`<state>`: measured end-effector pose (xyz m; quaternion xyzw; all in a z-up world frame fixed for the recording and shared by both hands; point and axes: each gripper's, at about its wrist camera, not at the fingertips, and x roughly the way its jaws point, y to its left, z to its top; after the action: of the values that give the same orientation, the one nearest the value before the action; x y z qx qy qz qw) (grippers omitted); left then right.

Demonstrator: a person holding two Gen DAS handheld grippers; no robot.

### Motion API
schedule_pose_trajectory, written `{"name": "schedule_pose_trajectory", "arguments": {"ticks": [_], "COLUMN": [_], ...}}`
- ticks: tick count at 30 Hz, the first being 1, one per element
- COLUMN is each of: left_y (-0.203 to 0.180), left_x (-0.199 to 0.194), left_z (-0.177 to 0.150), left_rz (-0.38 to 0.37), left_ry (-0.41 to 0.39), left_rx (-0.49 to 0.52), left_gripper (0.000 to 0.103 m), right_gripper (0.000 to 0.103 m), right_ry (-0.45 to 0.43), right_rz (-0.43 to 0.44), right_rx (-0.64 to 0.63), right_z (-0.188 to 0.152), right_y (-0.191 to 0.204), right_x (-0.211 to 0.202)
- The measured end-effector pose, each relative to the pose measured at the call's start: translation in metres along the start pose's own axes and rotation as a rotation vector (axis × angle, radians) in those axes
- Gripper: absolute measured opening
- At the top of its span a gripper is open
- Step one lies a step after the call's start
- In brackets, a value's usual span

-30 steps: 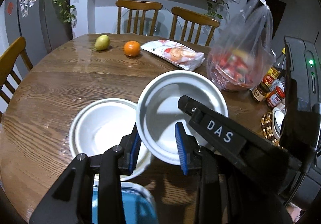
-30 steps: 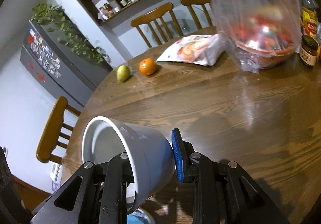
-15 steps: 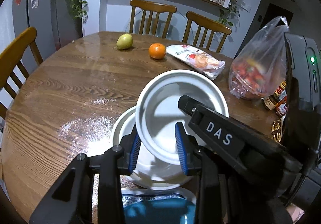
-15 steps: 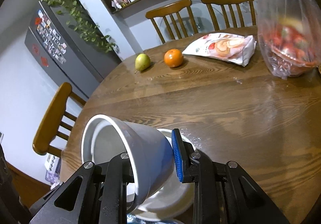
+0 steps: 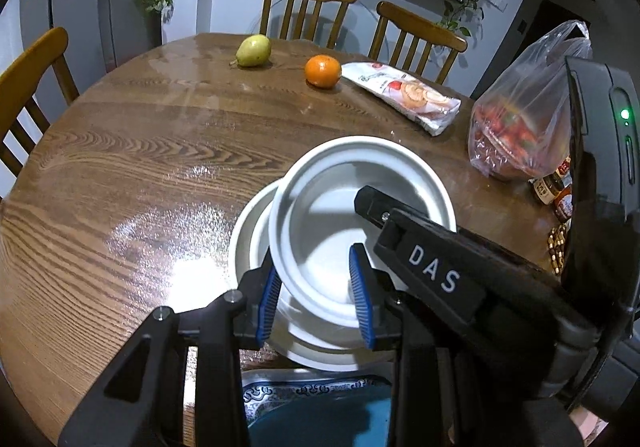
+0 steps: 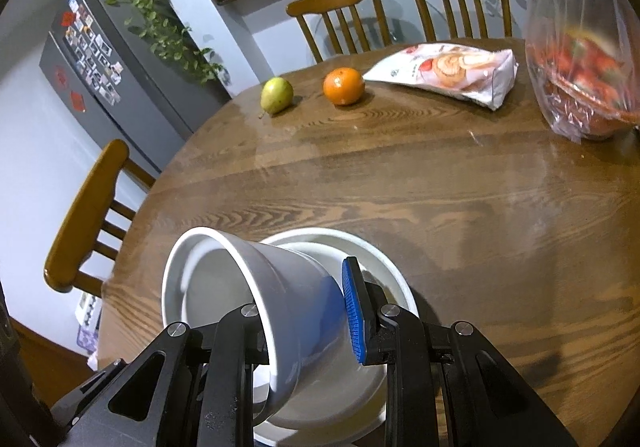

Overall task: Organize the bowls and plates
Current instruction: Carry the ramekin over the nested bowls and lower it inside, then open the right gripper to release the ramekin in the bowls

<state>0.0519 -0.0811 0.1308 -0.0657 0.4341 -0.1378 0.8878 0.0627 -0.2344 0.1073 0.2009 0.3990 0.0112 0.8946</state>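
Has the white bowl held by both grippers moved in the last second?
Yes. The tilted white ceramic bowl has come over the white plate on the wooden table, which earlier lay beside it.

Round wooden table, glossy, grain strongly marked. Lying on it: a green pear and an orange near the far edge, a snack packet just beside the orange, a clear plastic bag of red produce at the right, small jars near it. A white plate is seen at the near side; a blue patterned dish at the near edge.
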Motion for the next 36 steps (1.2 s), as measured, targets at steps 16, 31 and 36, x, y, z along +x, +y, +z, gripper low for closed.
{"name": "schedule_pose_trajectory", "arguments": {"ticks": [16,31,36], "left_y": [0.002,0.004,0.007], "left_x": [0.008,0.006,0.001], "left_z": [-0.004,-0.003,-0.002], "left_rz": [0.022,0.001,-0.014], "left_ry": [0.026,0.019,0.000], "left_rx": [0.014,0.007,-0.010], "left_gripper": [0.030,0.037,0.043], "right_gripper": [0.027,0.027,0.027], "right_ry": [0.066,0.069,0.002], "right_rz": [0.002,0.003,-0.030], "right_rx": [0.021,0.035,0.010], "right_z": [-0.007,-0.007,-0.006], "right_y": [-0.004,-0.005,0.000], "right_x": [0.013,0.011,-0.003]}}
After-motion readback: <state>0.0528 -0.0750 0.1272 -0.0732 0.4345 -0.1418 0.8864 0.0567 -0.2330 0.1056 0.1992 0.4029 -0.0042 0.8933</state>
